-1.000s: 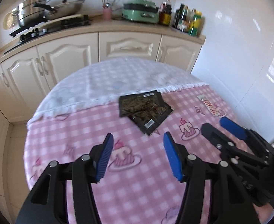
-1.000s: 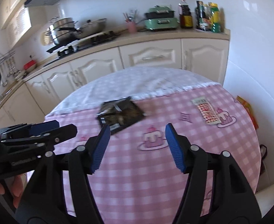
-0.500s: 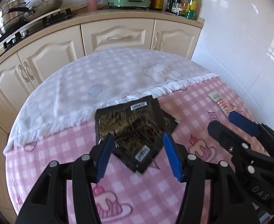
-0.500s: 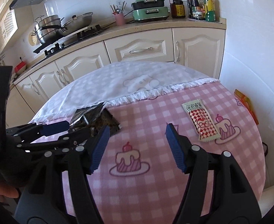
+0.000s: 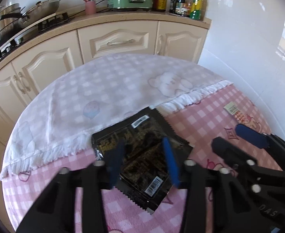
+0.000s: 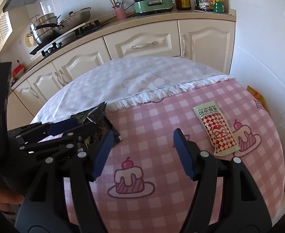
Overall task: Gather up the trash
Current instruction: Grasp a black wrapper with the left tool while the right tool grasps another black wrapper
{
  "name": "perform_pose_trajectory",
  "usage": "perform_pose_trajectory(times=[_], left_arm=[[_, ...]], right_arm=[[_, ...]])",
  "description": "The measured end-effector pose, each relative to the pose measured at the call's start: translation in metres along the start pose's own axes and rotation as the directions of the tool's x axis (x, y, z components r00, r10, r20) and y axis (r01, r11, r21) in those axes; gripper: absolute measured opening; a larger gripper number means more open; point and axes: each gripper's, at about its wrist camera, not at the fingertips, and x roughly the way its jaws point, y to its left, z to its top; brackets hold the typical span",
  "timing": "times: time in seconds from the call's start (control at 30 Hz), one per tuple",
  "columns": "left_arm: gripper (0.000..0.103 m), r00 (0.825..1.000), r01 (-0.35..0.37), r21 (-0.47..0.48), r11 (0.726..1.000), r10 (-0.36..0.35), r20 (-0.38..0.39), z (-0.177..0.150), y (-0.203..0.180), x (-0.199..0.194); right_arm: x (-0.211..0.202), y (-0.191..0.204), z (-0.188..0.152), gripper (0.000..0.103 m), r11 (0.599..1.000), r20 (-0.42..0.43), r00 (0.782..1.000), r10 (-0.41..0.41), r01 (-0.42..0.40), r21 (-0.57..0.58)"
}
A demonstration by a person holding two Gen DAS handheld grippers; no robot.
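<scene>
The left gripper [image 5: 142, 155] hangs over the black foil snack wrappers with gold print [image 5: 142, 161], which lie overlapped on the round table's pink checked cloth with cake prints [image 6: 152, 136], their far corner on the white fringed cloth [image 5: 103, 89] beyond. Its blue pads [image 5: 169, 161] straddle the wrappers' middle; its jaws have just been closing with the wrappers between them. The pads are blurred, and whether they press on the foil cannot be told.

The right gripper [image 6: 140, 155] is released, with only bare pink cloth between its jaws. The red-and-white checked sauce sachet [image 6: 216, 130] lies flat ahead and to the right of its right pad, outside the jaws. The black wrappers sit ahead and to its left, partly hidden by the left gripper.
</scene>
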Motion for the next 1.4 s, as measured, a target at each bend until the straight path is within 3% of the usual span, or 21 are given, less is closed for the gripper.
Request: perform_pose_trajectory(times=[0.1, 0.2, 0.37, 0.6, 0.8, 1.0, 1.27, 1.33, 1.37, 1.4], left_arm=[[0.007, 1.000, -0.005, -0.023, 1.000, 0.005, -0.002, 0.001, 0.004, 0.001], [0.005, 1.000, 0.023, -0.064, 0.998, -0.024, -0.005, -0.003, 0.013, 0.005], [0.002, 1.000, 0.007, -0.061, 0.998, -0.006, 0.006, -0.007, 0.013, 0.003], [0.000, 0.998, 0.024, -0.138, 0.990, -0.016, 0.057, -0.016, 0.027, -0.015], [0.000, 0.994, -0.007, -0.193, 0.981, 0.028, 0.105, -0.033, 0.039, -0.052], [0.000, 0.991, -0.053, -0.249, 0.967, 0.081, 0.104, -0.050, 0.057, -0.077], [0.000, 0.987, -0.088, -0.289, 0.953, 0.122, 0.104, -0.059, 0.076, -0.087], [0.000, 0.987, -0.082, -0.303, 0.949, 0.119, 0.106, -0.058, 0.080, -0.086], [0.000, 0.987, -0.080, -0.305, 0.949, 0.117, 0.107, -0.058, 0.083, -0.086], [0.000, 0.987, -0.080, -0.306, 0.949, 0.117, 0.106, -0.057, 0.083, -0.086]], right_arm=[[0.001, 0.004, -0.001, 0.064, 1.000, -0.004, 1.000, -0.001, 0.001, -0.011], [0.000, 0.009, -0.002, 0.065, 1.000, -0.007, 1.000, 0.003, -0.004, -0.022], [0.000, 0.014, -0.004, 0.065, 1.000, -0.007, 1.000, 0.007, -0.007, -0.029], [0.000, 0.025, -0.007, 0.065, 0.999, -0.015, 1.000, 0.009, -0.009, -0.043], [0.003, 0.045, -0.011, 0.068, 0.998, -0.036, 0.999, 0.019, -0.021, -0.051], [0.020, 0.068, -0.011, 0.068, 0.999, -0.101, 0.994, 0.039, -0.041, -0.019], [0.043, 0.092, -0.005, 0.077, 0.997, -0.114, 0.991, -0.073, 0.069, -0.036], [0.048, 0.101, -0.006, 0.075, 0.989, -0.113, 0.986, -0.122, 0.112, -0.092], [0.049, 0.103, -0.006, 0.068, 0.987, -0.112, 0.985, -0.132, 0.120, -0.106], [0.049, 0.102, -0.005, 0.050, 0.985, -0.107, 0.984, -0.141, 0.129, -0.114]])
